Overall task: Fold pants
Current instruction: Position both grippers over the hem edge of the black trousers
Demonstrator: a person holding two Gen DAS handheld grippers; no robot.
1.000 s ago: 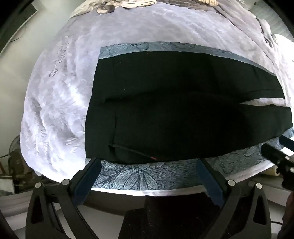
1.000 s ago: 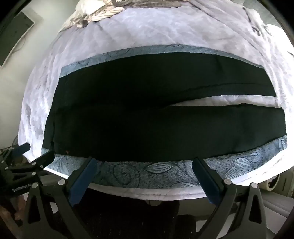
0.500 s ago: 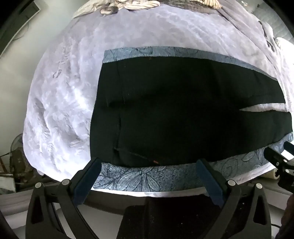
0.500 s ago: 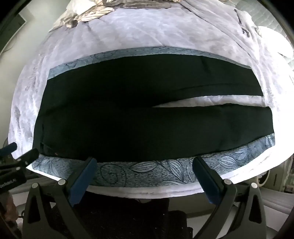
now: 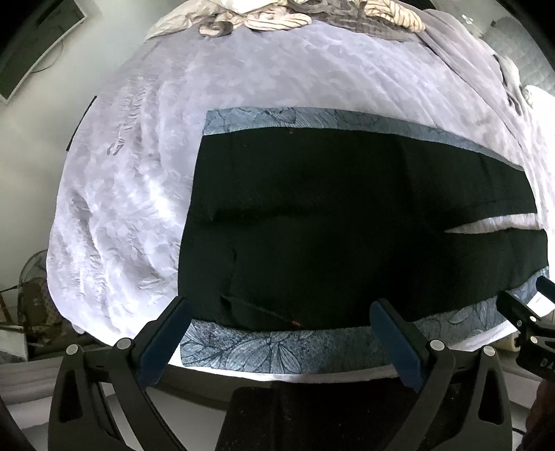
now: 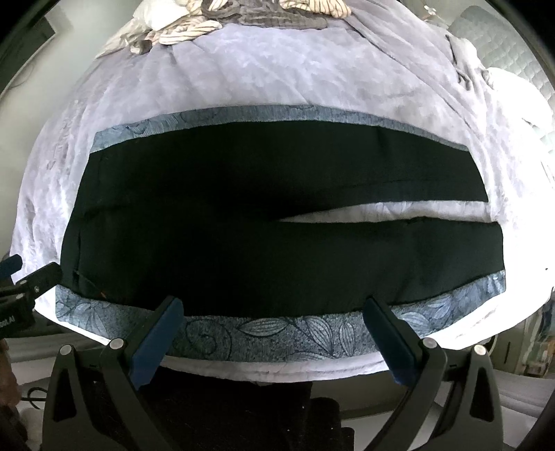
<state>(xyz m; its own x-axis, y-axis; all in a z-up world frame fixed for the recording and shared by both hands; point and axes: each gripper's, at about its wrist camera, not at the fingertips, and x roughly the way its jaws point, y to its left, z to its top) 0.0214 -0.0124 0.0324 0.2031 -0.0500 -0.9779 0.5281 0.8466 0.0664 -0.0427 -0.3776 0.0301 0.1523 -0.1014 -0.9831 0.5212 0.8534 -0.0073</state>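
Note:
Black pants (image 5: 347,225) (image 6: 263,229) lie flat across a blue leaf-patterned mat (image 5: 277,350) (image 6: 277,333) on the bed, waistband to the left, both legs running right with a thin gap between them. My left gripper (image 5: 281,333) hovers open just short of the near edge by the waist end, with nothing between its blue pads. Over the near leg's edge my right gripper (image 6: 274,329) also stands open and empty. Each gripper shows at the side of the other's view.
A pale lilac bedspread (image 5: 138,180) (image 6: 242,76) covers the bed. Crumpled striped and grey clothes (image 5: 277,17) (image 6: 242,17) are piled at the far end. A dark screen (image 5: 31,52) hangs on the left wall. A fan and clutter (image 5: 27,295) stand beside the bed at lower left.
Both grippers have drawn back and lifted a little, so the pants and mat sit further up and smaller in each view. The pants have not moved.

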